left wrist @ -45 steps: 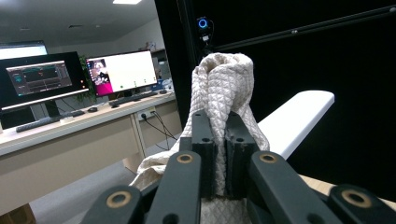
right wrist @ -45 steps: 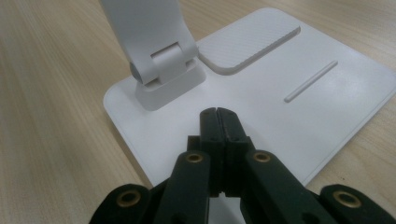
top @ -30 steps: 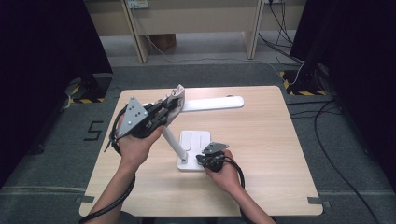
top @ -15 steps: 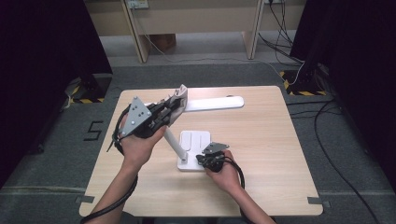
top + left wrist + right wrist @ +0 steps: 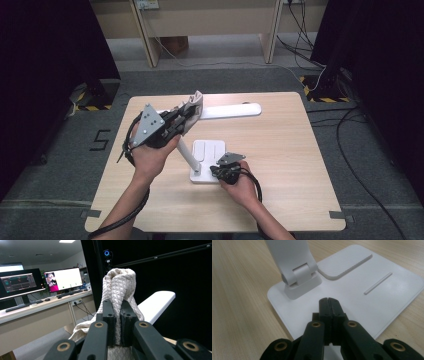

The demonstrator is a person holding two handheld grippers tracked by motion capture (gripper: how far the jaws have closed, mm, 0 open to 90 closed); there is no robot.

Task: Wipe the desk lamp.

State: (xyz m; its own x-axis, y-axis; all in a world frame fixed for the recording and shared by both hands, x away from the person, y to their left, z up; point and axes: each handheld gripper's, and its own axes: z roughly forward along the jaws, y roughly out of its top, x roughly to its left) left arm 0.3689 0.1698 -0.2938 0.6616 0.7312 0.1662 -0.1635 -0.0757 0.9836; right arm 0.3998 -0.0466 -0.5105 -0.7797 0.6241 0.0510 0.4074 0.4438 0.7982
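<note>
Left tool (image 5: 186, 119), at centre left of the high view, pinches a bunched cream quilted cloth (image 5: 192, 106) between its black jaws, holding it up against the near end of the long flat white lamp head (image 5: 227, 110) that runs across the upper middle of the frame. In the left gripper view the cloth (image 5: 119, 290) rises above the pressed-together jaws as a soft, diamond-stitched fold, with the smooth matte lamp head (image 5: 156, 303) slanting away at right. Right tool (image 5: 223, 170), low in the middle of the high view, has its jaws pressed together on nothing and its tip resting on the flat white rectangular lamp base (image 5: 210, 150); the right gripper view shows that tool (image 5: 328, 301) just before the hinged foot of the slanted white lamp arm (image 5: 289, 257), beside a ribbed inset pad (image 5: 344, 263) and a thin raised bar on the glossy base (image 5: 392, 292). The step in hand looks like wiping the lamp head, and doing it well probably means keeping steady downward pressure on the base so the light plastic lamp cannot tip or slide on the pale wood-grain desk (image 5: 280, 150), while drawing the cloth along the head in long, light strokes, with enough fabric protruding that hard jaws never scrape the plastic.
</note>
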